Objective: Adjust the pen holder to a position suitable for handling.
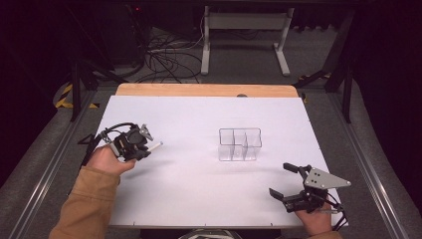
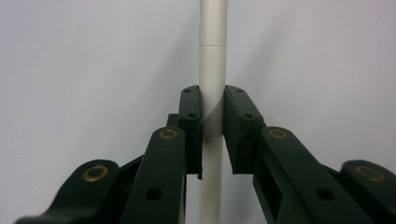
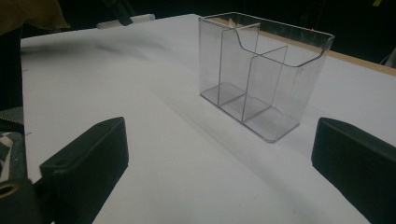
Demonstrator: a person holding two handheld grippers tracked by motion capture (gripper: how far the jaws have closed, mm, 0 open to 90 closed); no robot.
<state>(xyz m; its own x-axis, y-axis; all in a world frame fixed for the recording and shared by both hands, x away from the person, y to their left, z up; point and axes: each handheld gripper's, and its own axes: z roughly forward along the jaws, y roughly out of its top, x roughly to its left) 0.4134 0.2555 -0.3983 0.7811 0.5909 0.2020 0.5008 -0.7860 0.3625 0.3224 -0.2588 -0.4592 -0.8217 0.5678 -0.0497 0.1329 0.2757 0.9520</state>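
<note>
Pen [image 2: 212, 84], white, clamped between the left gripper [image 1: 144, 148] jaws, held just above the counter [image 1: 199, 189] at its left side. Right gripper [image 1: 282, 180] spread wide, holding nothing, near the right front edge. Clear divided organizer [image 1: 240, 144] stands mid-counter, well apart from both.

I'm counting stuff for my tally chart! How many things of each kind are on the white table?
White pens: 1, the white pen held in the left gripper
Clear organizers: 1, the clear organizer with its compartments empty
Grippers: 2, the left gripper and the right gripper
Total: 4
</note>
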